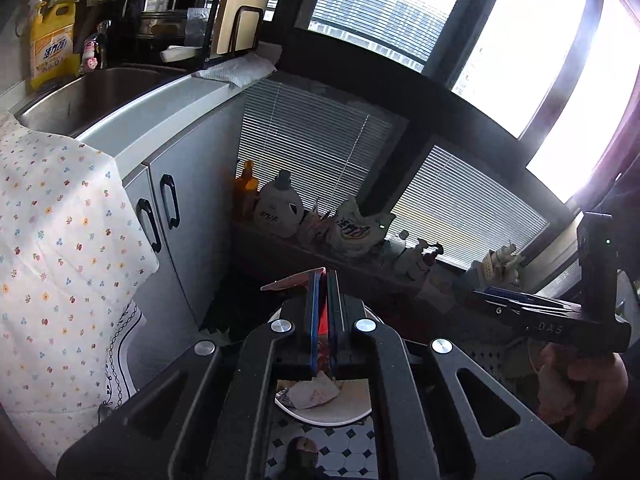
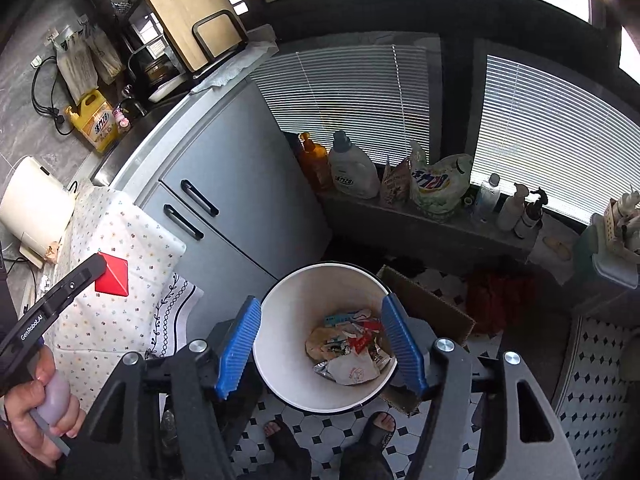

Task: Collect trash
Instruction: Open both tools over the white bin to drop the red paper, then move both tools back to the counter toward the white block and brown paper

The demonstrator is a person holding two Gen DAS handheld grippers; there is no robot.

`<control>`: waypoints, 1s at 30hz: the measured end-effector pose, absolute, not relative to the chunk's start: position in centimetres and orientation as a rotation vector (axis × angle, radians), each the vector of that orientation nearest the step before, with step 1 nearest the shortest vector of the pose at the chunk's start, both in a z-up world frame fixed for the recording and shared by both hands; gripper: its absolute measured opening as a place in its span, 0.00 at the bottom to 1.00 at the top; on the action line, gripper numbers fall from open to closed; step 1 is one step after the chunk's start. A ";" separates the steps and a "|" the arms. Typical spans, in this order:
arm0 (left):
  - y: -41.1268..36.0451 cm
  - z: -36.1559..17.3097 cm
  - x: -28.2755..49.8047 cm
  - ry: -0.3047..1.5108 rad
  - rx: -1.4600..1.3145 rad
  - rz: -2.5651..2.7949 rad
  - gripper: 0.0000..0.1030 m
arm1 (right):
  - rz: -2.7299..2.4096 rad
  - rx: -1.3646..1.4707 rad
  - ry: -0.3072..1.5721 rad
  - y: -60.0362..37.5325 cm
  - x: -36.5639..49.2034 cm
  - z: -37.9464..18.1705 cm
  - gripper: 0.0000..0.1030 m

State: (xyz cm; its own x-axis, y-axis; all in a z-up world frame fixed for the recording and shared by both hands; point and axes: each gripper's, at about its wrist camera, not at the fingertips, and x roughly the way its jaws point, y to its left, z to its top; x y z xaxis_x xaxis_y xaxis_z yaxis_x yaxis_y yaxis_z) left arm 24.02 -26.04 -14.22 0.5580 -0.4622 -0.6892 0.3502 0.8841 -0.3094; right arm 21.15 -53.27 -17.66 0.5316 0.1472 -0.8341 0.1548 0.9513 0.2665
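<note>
Red packet [image 2: 113, 279] clamped in left hand-held gripper [image 1: 325, 276]; right hand-held gripper [image 2: 320, 344] gapes (over bin [image 2: 280, 312]).

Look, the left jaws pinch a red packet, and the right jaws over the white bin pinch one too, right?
Not quite. The left gripper does pinch the red packet, but the right gripper is open over the white bin, with nothing between its jaws. The right wrist view shows it.

White bin [image 2: 280, 344], red packet [image 2: 113, 275], floral-dotted cloth [image 2: 120, 232], black-and-white tiled floor [image 2: 592, 392]
</note>
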 end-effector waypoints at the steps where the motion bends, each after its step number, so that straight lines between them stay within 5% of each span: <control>1: -26.6 -14.4 24.2 0.861 -0.139 -0.493 0.04 | -0.014 0.332 1.014 -53.8 20.9 -17.7 0.62; 10: -31.9 -15.5 25.1 0.912 -0.109 -0.621 0.08 | -0.089 0.371 0.994 -56.9 18.6 -17.1 0.62; 12: -32.3 -15.3 25.4 0.918 -0.118 -0.636 0.25 | -0.098 0.378 0.990 -57.1 18.3 -17.0 0.64; 14: -32.1 -14.9 25.4 0.902 -0.127 -0.636 0.61 | -0.103 0.382 0.987 -57.0 18.2 -17.0 0.65; 17: -30.9 -14.3 25.2 0.881 -0.129 -0.625 0.73 | -0.106 0.386 0.982 -56.4 18.3 -16.9 0.68; 24: -25.1 -13.1 24.9 0.848 -0.150 -0.505 0.82 | -0.074 0.364 0.944 -53.0 19.5 -15.8 0.86; 30: -18.7 -11.9 24.0 0.812 -0.185 -0.396 0.88 | -0.008 0.333 0.924 -48.4 21.3 -14.5 0.89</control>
